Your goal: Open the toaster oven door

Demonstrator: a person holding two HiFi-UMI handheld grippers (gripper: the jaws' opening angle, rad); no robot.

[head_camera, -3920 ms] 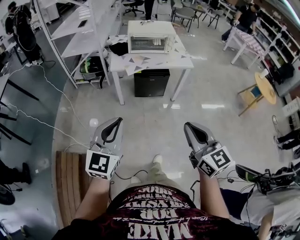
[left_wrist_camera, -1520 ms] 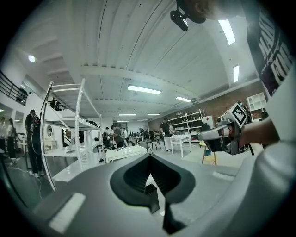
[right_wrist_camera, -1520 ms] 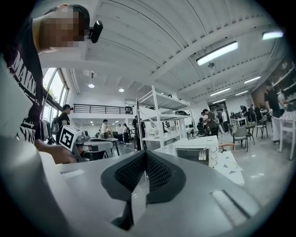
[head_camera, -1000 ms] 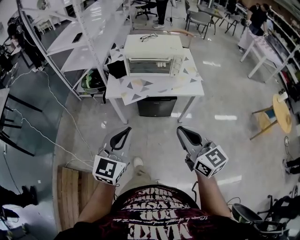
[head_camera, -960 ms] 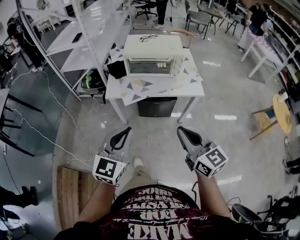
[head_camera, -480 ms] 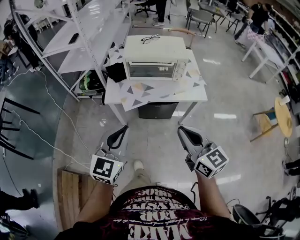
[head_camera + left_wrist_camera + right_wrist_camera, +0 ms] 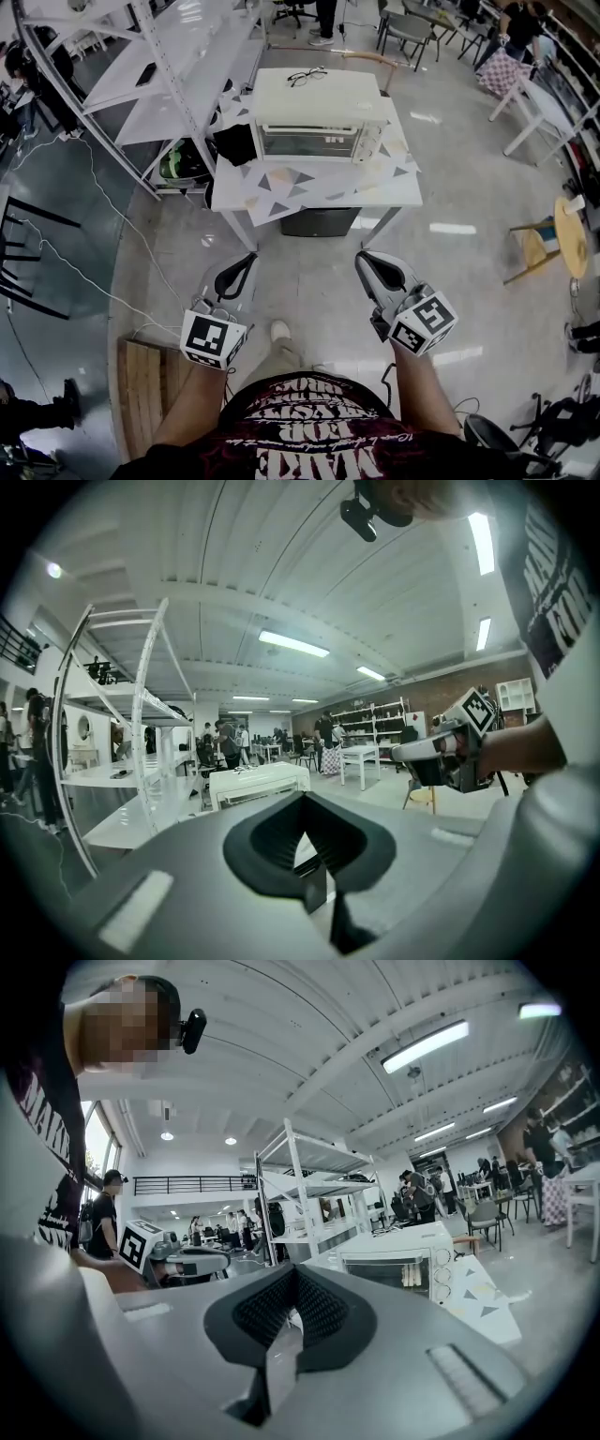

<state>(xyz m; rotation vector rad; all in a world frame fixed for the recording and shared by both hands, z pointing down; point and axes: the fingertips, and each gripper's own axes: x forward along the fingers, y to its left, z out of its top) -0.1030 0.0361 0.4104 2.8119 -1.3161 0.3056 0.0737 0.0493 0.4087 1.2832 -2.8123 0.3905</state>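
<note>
The white toaster oven (image 7: 319, 117) stands on a white table (image 7: 319, 192) covered with a triangle-patterned sheet, straight ahead of me across bare floor. Its glass door faces me and is closed. A pair of glasses (image 7: 307, 77) lies on its top. My left gripper (image 7: 247, 258) and right gripper (image 7: 361, 258) hover side by side over the floor, well short of the table, both shut and holding nothing. The oven shows past the jaws in the left gripper view (image 7: 258, 785) and in the right gripper view (image 7: 394, 1265).
A black box (image 7: 321, 221) sits under the table. White shelving (image 7: 169, 66) runs along the left, with a black bag (image 7: 234, 142) beside the oven. A wooden pallet (image 7: 142, 389) and floor cables (image 7: 112, 272) lie at my left. A round yellow table (image 7: 570, 234) stands at right.
I have come nearer to the table, so the oven looks larger and closer. Both grippers keep the same pose and stay shut.
</note>
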